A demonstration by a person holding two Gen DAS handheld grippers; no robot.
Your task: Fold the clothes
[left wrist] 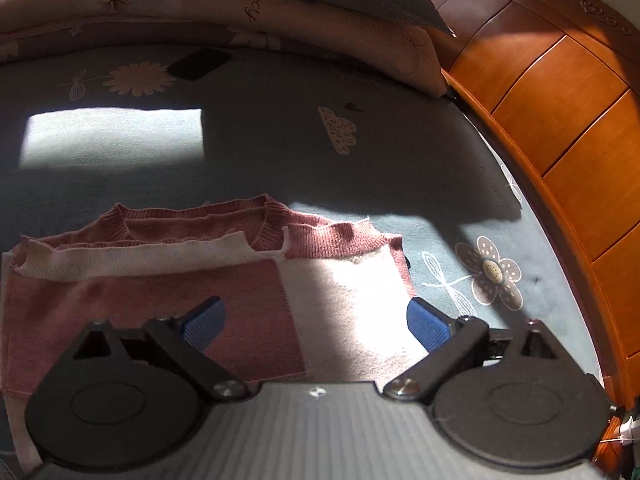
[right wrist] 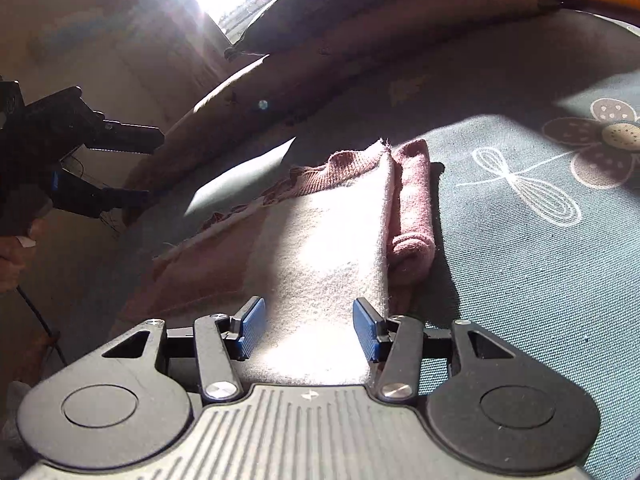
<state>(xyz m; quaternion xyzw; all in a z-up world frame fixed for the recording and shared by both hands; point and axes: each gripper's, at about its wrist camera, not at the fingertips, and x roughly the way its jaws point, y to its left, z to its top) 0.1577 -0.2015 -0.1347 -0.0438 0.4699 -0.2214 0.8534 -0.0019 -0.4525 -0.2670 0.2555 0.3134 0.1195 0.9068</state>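
Sweater [left wrist: 168,304] on the bed [left wrist: 280,152] looks soft and limp; I would pinch its hem at 6 o'clock. Left hand-held gripper [left wrist: 316,326] and right hand-held gripper [right wrist: 309,330] are both released, empty.

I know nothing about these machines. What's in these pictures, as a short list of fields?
place: bed with a grey flower-print sheet
garment: pink sweater, partly folded, pale inside turned up
left tongs: open, above the sweater, nothing between them
right tongs: open, over the pale folded part, not gripping
behind: pillows, wooden headboard
also: dark flat thing on the sheet, unclear what
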